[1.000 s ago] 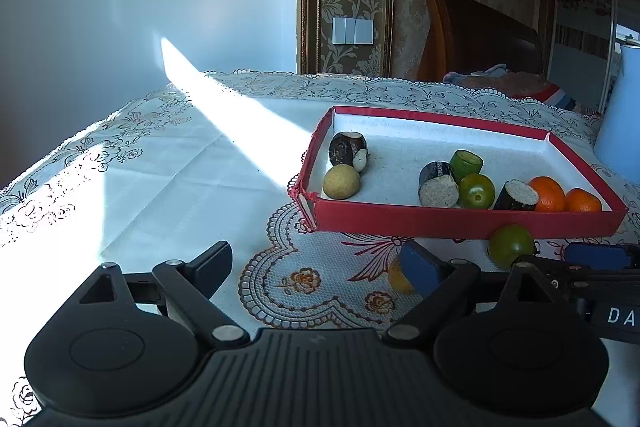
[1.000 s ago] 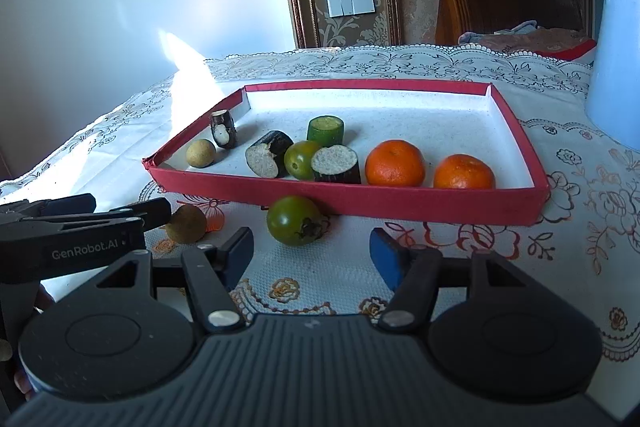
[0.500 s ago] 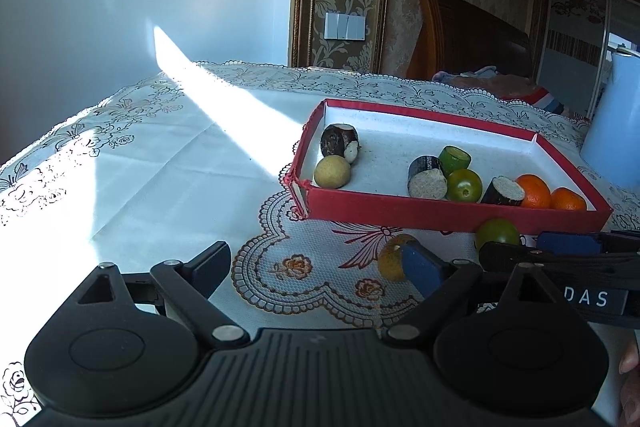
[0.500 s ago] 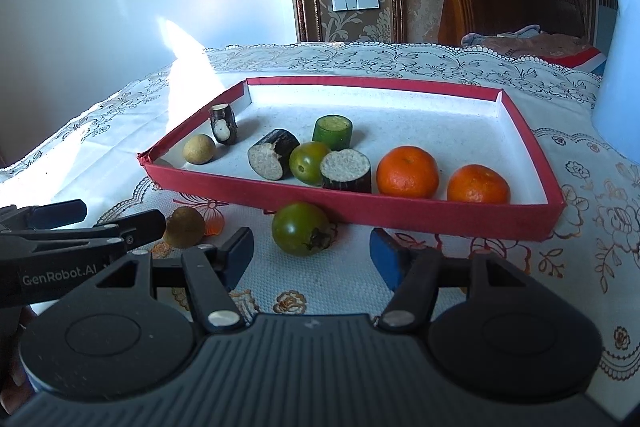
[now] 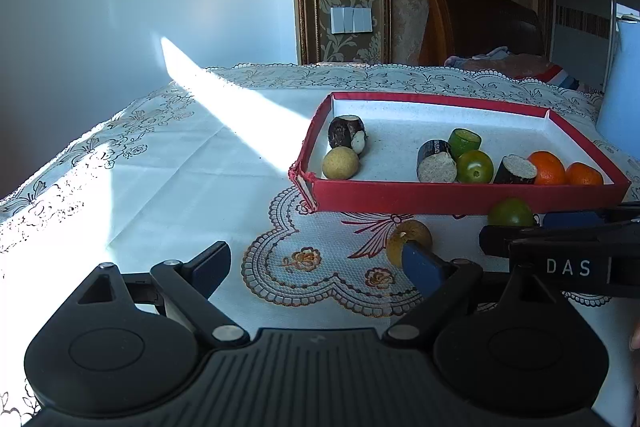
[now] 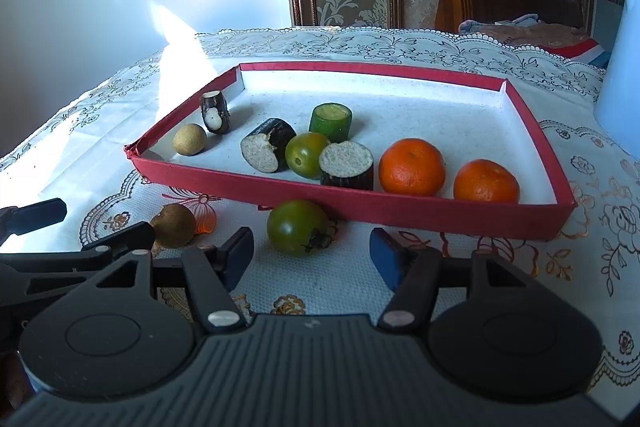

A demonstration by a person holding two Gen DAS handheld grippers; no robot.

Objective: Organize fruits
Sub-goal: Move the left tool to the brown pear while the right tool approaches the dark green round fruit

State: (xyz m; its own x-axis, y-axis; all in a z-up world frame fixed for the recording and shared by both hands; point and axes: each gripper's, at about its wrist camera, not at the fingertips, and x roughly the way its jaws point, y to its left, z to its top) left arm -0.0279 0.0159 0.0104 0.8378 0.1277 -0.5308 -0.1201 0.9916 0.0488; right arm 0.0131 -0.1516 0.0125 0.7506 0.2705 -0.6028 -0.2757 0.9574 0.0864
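A red tray (image 6: 360,209) holds two oranges (image 6: 412,167), a green tomato (image 6: 306,155), a pale round fruit (image 6: 190,145), a green cylinder (image 6: 331,121) and three dark cut pieces (image 6: 346,167). On the cloth in front of the tray lie a second green tomato (image 6: 298,231) and a brown round fruit (image 6: 174,225). My right gripper (image 6: 312,255) is open, with that tomato just ahead of the gap and untouched. My left gripper (image 5: 316,263) is wide open; the brown fruit (image 5: 410,237) sits beside its right fingertip (image 5: 416,259).
A pale blue jug (image 6: 624,67) stands right of the tray. The lace tablecloth (image 5: 160,187) stretches left to the table edge under a sunlit stripe. A wooden headboard (image 5: 480,19) and a wall lie behind. The right gripper's body (image 5: 568,243) crosses the left wrist view.
Both views shifted only slightly. The brown fruit shows more fully beside the left gripper's right finger. Neither gripper's opening changed and no fruit moved.
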